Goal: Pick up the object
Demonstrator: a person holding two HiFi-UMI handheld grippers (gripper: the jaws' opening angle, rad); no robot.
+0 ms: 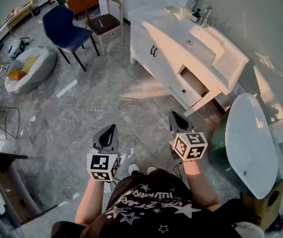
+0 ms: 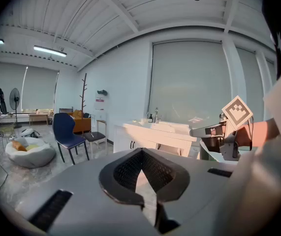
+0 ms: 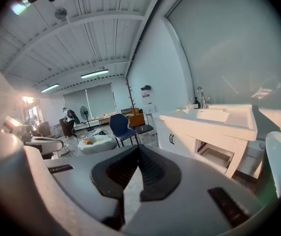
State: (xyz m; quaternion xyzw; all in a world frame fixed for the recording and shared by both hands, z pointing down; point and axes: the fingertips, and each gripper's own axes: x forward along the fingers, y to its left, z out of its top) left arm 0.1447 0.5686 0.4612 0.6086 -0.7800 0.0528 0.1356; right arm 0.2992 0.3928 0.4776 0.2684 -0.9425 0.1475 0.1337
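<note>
The person stands on a grey marble-tile floor (image 1: 82, 118), holding one gripper in each hand.

Left gripper (image 1: 114, 127): held low over the floor, pointing forward. Its marker cube (image 1: 103, 166) sits at the rear, next to the hand. In the left gripper view the fingers (image 2: 125, 173) meet at their tips, with only a narrow wedge of gap behind the contact point. Nothing is between them.

Right gripper (image 1: 173, 115): held level with the left one and well apart from it, pointing toward the white vanity cabinet (image 1: 168, 53). Its marker cube (image 1: 190, 146) faces up. In the right gripper view the fingers (image 3: 157, 173) are fully together at the tips and hold nothing.

The views do not settle which item the task refers to; neither gripper touches anything.

Surroundings:
- The vanity cabinet carries a sink (image 1: 203, 36) and a faucet (image 1: 206, 14); one drawer (image 1: 193, 81) is pulled out.
- A blue chair (image 1: 64, 31) and a wooden chair (image 1: 104, 21) stand side by side beyond the grippers.
- A pale beanbag (image 1: 29, 68) lies near the floor's left edge.
- A white oval top (image 1: 250, 143) stands just right of the right gripper.
</note>
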